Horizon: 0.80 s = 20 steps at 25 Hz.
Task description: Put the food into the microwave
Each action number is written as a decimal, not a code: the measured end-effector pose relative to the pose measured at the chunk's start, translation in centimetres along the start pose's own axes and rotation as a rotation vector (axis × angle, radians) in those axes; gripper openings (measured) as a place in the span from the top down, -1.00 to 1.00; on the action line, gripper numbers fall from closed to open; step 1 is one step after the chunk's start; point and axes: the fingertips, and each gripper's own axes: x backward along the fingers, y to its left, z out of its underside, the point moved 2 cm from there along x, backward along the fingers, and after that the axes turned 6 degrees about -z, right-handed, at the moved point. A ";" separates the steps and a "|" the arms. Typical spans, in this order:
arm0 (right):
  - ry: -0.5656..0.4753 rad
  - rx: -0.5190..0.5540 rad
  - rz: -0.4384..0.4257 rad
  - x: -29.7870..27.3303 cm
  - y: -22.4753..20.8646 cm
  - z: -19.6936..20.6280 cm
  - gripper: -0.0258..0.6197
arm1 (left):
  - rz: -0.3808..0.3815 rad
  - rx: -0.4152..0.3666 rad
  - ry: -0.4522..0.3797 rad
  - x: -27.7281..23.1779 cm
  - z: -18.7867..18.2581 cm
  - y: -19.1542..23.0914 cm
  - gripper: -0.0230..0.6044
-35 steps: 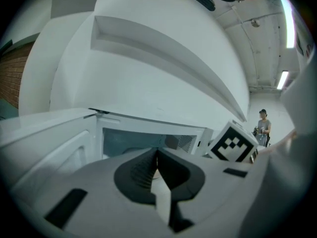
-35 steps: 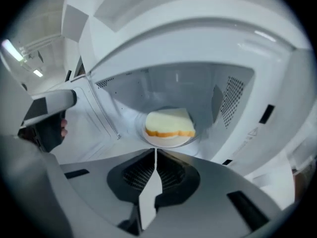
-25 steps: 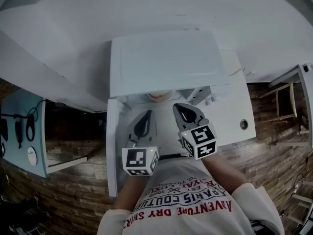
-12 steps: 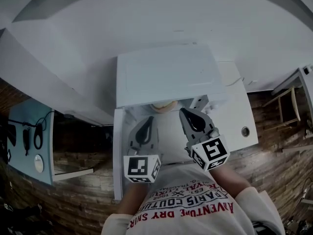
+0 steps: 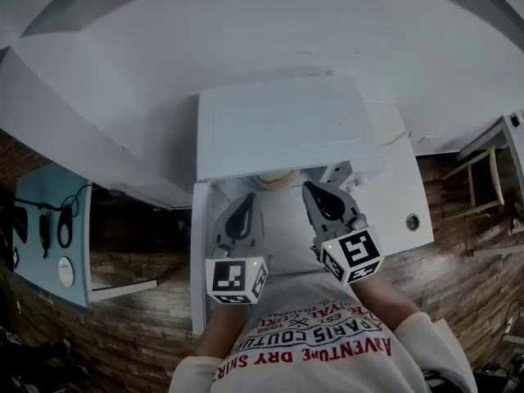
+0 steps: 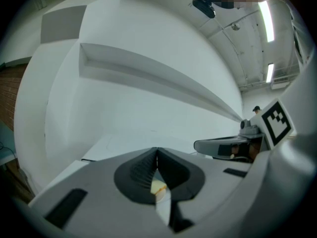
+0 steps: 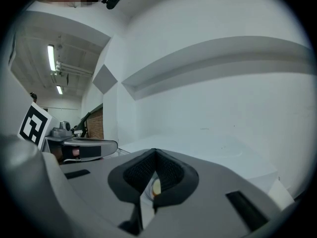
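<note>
A white microwave (image 5: pixel 286 125) stands on a white table (image 5: pixel 397 178), seen from above. A light dish of yellowish food (image 5: pixel 274 178) peeks out at the microwave's front edge, mostly hidden under its top. My left gripper (image 5: pixel 247 198) and right gripper (image 5: pixel 309 188) sit side by side just in front of it, pointing at the microwave. Both are shut with nothing between the pads. In the left gripper view the jaws (image 6: pixel 157 150) meet, and a bit of the food (image 6: pixel 158 187) shows through the gap behind the pads. The right gripper view shows shut jaws (image 7: pixel 155 151) too.
A narrow white panel (image 5: pixel 196 260) runs from the microwave's left front corner toward me. The table has a round hole (image 5: pixel 412 220) at the right. A blue board with hanging items (image 5: pixel 45 236) is at the left, and a wooden chair (image 5: pixel 475 174) is at the right.
Both grippers have lifted a little in front of the microwave and point more level. The head view has shifted. Both stay shut.
</note>
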 end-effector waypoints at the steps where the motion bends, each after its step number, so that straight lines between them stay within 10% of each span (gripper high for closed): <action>1: 0.001 0.001 -0.001 -0.1 0.0 0.0 0.89 | 0.000 0.001 0.001 0.0 0.0 0.0 0.91; 20: 0.038 -0.076 -0.018 -1.0 -0.8 1.2 0.89 | 0.007 -0.041 0.002 -0.7 0.2 -0.5 0.91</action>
